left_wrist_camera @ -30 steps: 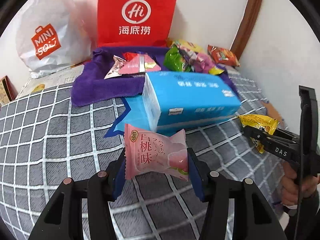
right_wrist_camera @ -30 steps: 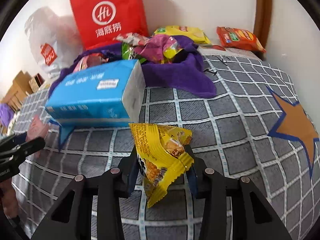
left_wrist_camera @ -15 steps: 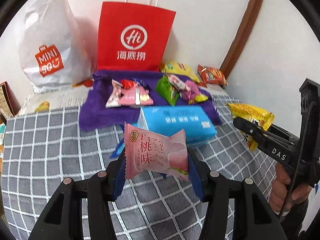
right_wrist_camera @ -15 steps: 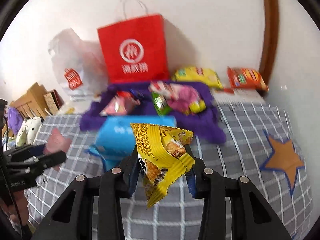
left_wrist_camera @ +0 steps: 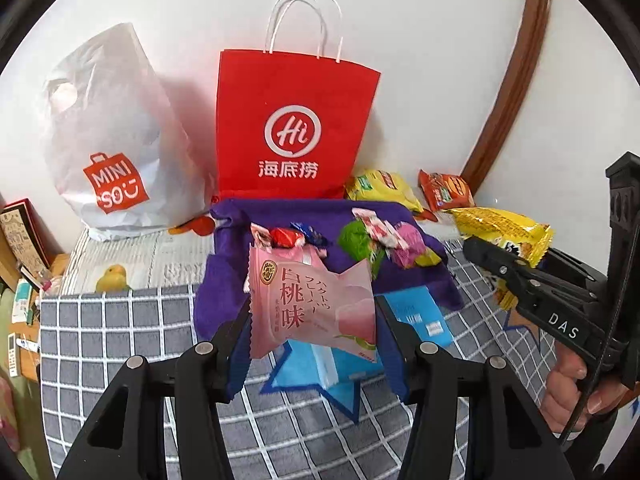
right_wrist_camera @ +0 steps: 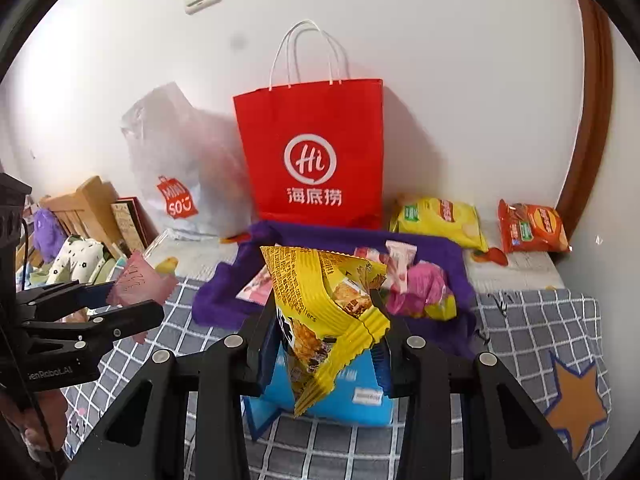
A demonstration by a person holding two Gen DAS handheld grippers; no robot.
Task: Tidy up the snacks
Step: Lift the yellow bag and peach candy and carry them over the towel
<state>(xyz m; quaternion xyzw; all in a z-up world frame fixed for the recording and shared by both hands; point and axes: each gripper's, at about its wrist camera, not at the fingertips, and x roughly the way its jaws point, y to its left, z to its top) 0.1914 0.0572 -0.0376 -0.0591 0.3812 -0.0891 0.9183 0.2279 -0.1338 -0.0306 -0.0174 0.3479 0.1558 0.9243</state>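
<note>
Left gripper [left_wrist_camera: 312, 320], lower centre of the left wrist view: jaws clamped on the pink peach-flavour packet [left_wrist_camera: 314, 304], held upright above the grey checked cover [left_wrist_camera: 116, 332]. Right gripper [right_wrist_camera: 324, 332], lower centre of the right wrist view: jaws clamped on the yellow snack packet [right_wrist_camera: 326, 312], which sags below the fingers (only its upper part looks pinched). Behind both, at mid-frame, lie the purple cloth [left_wrist_camera: 280, 216] with loose sweets, the blue tissue pack [right_wrist_camera: 360, 396] and, upright against the wall, the red paper bag [right_wrist_camera: 316, 152]. If the bag is your target, raise each packet clear of its rim before releasing, one hand at a time. Keep your squeeze steady; the yellow packet could slip. Avoid snagging the white handles [right_wrist_camera: 308, 52].
</note>
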